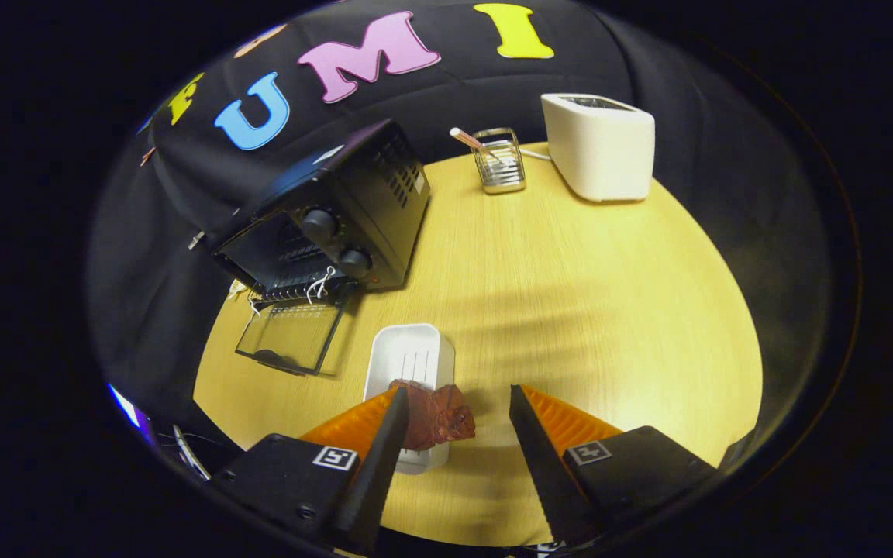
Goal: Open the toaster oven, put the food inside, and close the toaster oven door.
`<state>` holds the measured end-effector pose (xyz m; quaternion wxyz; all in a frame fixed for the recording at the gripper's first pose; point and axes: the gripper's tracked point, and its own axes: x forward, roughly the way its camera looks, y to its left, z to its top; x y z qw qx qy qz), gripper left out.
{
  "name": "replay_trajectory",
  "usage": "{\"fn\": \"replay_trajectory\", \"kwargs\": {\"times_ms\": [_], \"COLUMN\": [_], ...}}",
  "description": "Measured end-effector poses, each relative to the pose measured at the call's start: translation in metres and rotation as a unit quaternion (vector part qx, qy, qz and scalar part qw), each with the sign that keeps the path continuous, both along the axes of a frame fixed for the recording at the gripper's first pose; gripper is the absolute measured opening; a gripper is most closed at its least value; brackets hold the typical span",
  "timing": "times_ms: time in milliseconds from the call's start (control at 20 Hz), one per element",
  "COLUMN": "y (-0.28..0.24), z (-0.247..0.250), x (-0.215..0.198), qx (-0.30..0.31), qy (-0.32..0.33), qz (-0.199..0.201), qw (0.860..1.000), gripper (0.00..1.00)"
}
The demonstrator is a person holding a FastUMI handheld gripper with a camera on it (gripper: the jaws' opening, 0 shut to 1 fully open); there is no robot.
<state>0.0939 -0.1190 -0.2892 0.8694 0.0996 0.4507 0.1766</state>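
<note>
The round wooden bench [570, 294] carried everything in the scene. On its far side, off to the left of the tool, sat the black toaster oven [338, 209], turned at an angle, with its glass door [289, 335] already dropped flat onto the bench so the rack inside lay open to a load coming in from the front. That judged the first step as done. Well apart from it, at the far right, stood a white toaster [600, 147], and between the two a small wire holder [499, 161] with a stick leaning in it; neither seemed to belong to the job.

Just ahead of the fingers lay a white tray [409, 358], placed short of the oven door, probably so the food could be lifted and carried straight across. The food [437, 417], a dark red lump, rested on the near end of the tray, close against the left finger. The tool [454, 407] hung above it with its fingers spread wide, gripping nothing; the right finger stood clear of the lump. It looked lined up to close on the food, which still had to go into the oven.
</note>
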Motion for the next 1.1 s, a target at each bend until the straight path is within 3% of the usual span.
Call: {"fn": "replay_trajectory", "kwargs": {"times_ms": [50,200,300,700,1100], "y": [0.001,0.008,0.005,0.021,0.030], "z": [-0.001,-0.003,-0.003,0.013,0.054], "x": [-0.003,-0.003,-0.005,-0.004,-0.011], "qx": [0.012,0.042,0.042,0.081,0.084], "qy": [0.015,0.037,0.048,0.051,0.025], "qz": [-0.005,-0.014,-0.019,-0.018,-0.031], "qw": [1.000,0.998,0.998,0.995,0.996], "gripper": [0.78,0.44,0.35,0.15,0.15]}}
